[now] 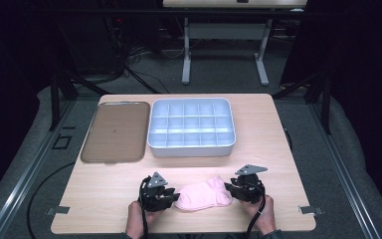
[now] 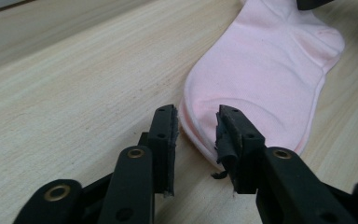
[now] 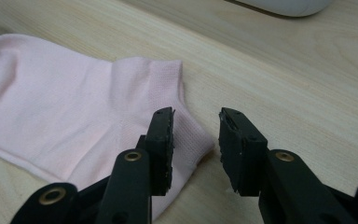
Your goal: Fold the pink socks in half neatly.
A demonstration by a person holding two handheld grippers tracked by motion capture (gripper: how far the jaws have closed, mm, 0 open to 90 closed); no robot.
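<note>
A pink ankle sock (image 1: pixel 203 195) lies flat near the table's front edge, between my two grippers. My left gripper (image 1: pixel 173 196) is at the sock's left end. In the left gripper view the rounded toe end of the sock (image 2: pixel 261 79) reaches into the gap of that gripper (image 2: pixel 196 116), whose pads stand apart and do not press on it. My right gripper (image 1: pixel 231 190) is at the sock's right end. In the right gripper view one finger of that gripper (image 3: pixel 196 116) sits over the cuff corner of the sock (image 3: pixel 60 107), with the jaws apart.
A white box (image 1: pixel 191 149) divided into several compartments stands at the back middle of the table (image 1: pixel 278 149); its rim (image 3: pixel 284 4) shows in the right gripper view. A brown flat tray (image 1: pixel 114 132) lies to its left. Bare wood lies between the box and the sock.
</note>
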